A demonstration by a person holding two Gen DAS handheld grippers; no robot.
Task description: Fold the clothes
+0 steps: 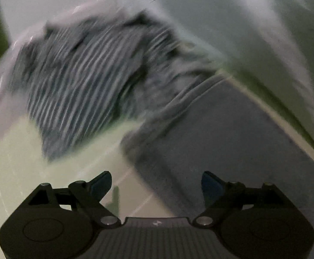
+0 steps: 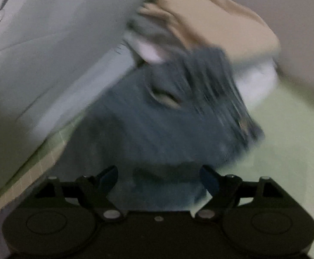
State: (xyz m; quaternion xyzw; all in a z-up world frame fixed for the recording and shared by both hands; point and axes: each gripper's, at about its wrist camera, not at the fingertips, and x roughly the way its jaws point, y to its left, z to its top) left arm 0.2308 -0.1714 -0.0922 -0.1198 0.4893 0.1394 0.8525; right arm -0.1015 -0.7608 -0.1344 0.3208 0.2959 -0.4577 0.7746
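Left gripper: the black two-finger left gripper (image 1: 156,185) hung with its blue-padded fingers spread wide, nothing between them.
Right gripper: the black two-finger right gripper (image 2: 159,179) had its fingers equally apart, over the near edge of the plain grey-blue garment (image 2: 148,129), not clamping it.
Clothes: the grey-blue garment lay on the pale green gridded mat (image 2: 286,140); a blurred striped grey-and-white garment (image 1: 77,82) lay beside it.
Pile: a tan folded cloth (image 2: 211,21) sat on top of white fabric (image 2: 258,79), behind the garment.
Backdrop: a pale wall (image 2: 48,43).
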